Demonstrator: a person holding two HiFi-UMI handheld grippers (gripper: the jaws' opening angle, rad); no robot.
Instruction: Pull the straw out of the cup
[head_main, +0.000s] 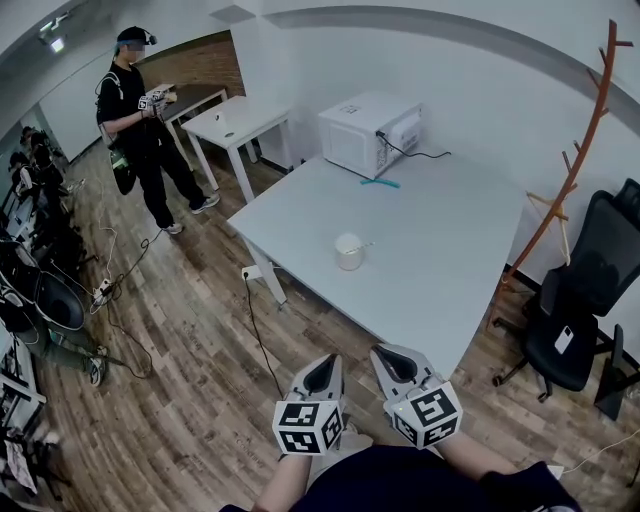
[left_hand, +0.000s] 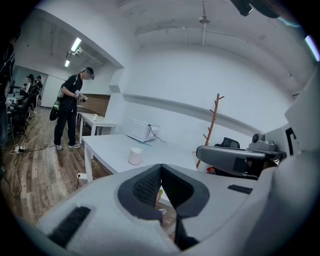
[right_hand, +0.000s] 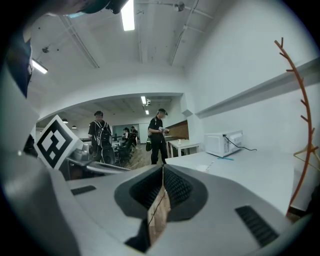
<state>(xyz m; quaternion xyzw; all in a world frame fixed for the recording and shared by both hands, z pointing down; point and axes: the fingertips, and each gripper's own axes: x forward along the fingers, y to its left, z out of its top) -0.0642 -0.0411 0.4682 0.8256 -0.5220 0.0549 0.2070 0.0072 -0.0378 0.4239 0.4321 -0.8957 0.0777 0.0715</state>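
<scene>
A white cup (head_main: 348, 251) stands upright near the middle of the white table (head_main: 440, 260), and a thin straw (head_main: 362, 245) leans out over its rim to the right. In the left gripper view the cup (left_hand: 135, 156) shows small and far beyond the jaws. My left gripper (head_main: 328, 362) and right gripper (head_main: 384, 354) hang side by side close to my body, short of the table's near corner. Both are shut with nothing between the jaws. Neither touches the cup.
A white microwave (head_main: 368, 132) sits at the table's far end with a teal item (head_main: 380, 183) in front of it. A person (head_main: 140, 110) stands far left by a small white table (head_main: 235, 120). A coat rack (head_main: 575, 170) and black chair (head_main: 575, 300) stand on the right. Cables (head_main: 255, 330) lie on the wood floor.
</scene>
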